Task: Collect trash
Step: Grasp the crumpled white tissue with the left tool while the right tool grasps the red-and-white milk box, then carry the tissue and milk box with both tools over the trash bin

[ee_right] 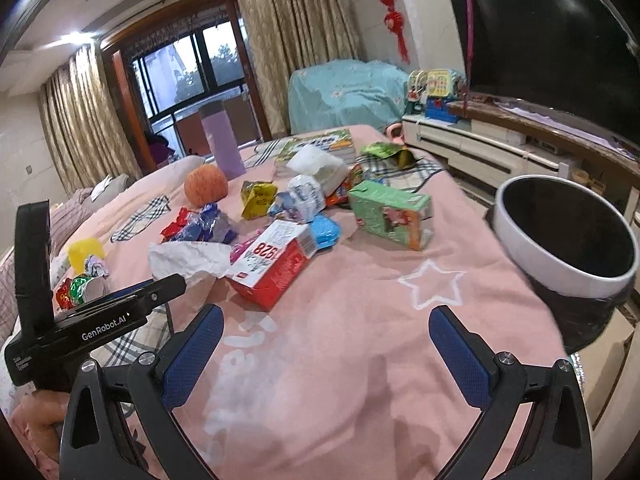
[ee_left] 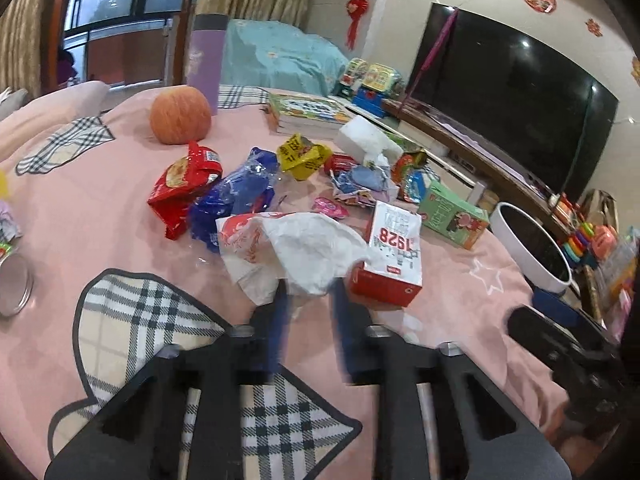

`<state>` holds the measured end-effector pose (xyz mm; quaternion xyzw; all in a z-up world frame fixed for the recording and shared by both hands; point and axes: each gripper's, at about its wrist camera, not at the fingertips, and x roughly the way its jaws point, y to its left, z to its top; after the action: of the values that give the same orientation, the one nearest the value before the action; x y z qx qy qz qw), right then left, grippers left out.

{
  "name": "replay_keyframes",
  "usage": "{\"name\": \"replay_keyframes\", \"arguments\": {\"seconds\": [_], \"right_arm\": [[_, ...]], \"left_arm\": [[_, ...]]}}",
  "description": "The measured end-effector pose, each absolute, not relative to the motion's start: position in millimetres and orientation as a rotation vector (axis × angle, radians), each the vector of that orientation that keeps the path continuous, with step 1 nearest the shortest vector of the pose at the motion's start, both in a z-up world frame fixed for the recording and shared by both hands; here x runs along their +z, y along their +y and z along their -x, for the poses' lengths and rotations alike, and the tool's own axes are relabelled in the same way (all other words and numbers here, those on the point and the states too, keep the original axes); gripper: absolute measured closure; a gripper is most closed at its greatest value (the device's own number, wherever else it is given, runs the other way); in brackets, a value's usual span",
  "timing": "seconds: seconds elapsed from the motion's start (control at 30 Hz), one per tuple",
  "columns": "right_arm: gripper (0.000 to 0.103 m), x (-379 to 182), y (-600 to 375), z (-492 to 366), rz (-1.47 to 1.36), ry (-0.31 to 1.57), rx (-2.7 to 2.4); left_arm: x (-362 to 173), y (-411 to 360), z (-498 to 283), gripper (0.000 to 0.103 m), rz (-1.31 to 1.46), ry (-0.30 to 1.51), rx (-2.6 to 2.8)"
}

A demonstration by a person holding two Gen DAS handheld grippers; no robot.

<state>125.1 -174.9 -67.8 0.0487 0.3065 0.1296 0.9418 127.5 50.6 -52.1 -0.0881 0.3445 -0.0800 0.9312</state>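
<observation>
- On the far left of my left wrist view a round metal lid (ee_left: 14, 290) lies flat on the pink blanket (ee_left: 100, 208).
- Further back an orange-red apple (ee_left: 180, 115) sits in front of an upright purple bottle (ee_left: 206, 62).
- A red snack wrapper (ee_left: 182, 194) lies with its long axis running from near left to far right, touching a crumpled blue wrapper (ee_left: 236, 196) beside it.
- My left gripper (ee_left: 308, 294) has its blue fingers (ee_left: 280, 320) drawn close together, blurred, with the near edge of the crumpled white paper wrapper (ee_left: 296, 252) between them; I cannot tell whether the pads actually press on it.
- That paper wrapper spreads crosswise, its red-printed end to the left.
- Just right of it the red-and-white carton (ee_left: 390, 260) marked 1928 lies on its side, long axis pointing away from me, red base nearest.
- Behind it sit a yellow wrapper (ee_left: 302, 156) and a white tissue pack (ee_left: 366, 136).
- The green carton (ee_left: 454, 216) lies on its side near the table's right edge, long axis running crosswise.
- The white-rimmed bin (ee_left: 532, 248) stands past that edge, mouth tilted toward me.
- In my right wrist view the right gripper (ee_right: 326, 344) stands wide open over bare blanket, nothing between its blue pads (ee_right: 196, 356), well short of the trash pile.
- A dark television (ee_right: 556, 52) hangs on the right.
</observation>
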Motion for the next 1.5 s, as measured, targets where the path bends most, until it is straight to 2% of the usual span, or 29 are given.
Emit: {"name": "replay_keyframes", "arguments": {"seconds": [0.33, 0.67, 0.7, 0.77, 0.8, 0.87, 1.5], "right_arm": [[0.010, -86, -128, -173, -0.091, 0.749, 0.319], [0.012, -100, -108, -211, -0.111, 0.830, 0.267], [0.015, -100, -110, -213, -0.114, 0.834, 0.265], [0.036, -101, -117, -214, -0.141, 0.846, 0.278], [0.038, -100, -119, -213, -0.154, 0.847, 0.287], [0.050, -96, -125, -208, -0.160, 0.832, 0.298], [0.052, -62, -239, -137, -0.297, 0.712, 0.258]], "left_arm": [[-40, 80, -100, 0.086, 0.204, 0.665, -0.135], [-36, 82, -102, 0.086, 0.180, 0.650, -0.123], [-35, 81, -102, 0.086, 0.178, 0.650, -0.124], [-34, 78, -103, 0.087, 0.170, 0.647, -0.126], [-33, 75, -102, 0.087, 0.166, 0.644, -0.129], [-31, 71, -101, 0.088, 0.160, 0.639, -0.134], [-10, -40, -98, 0.089, 0.044, 0.624, -0.340]]}}
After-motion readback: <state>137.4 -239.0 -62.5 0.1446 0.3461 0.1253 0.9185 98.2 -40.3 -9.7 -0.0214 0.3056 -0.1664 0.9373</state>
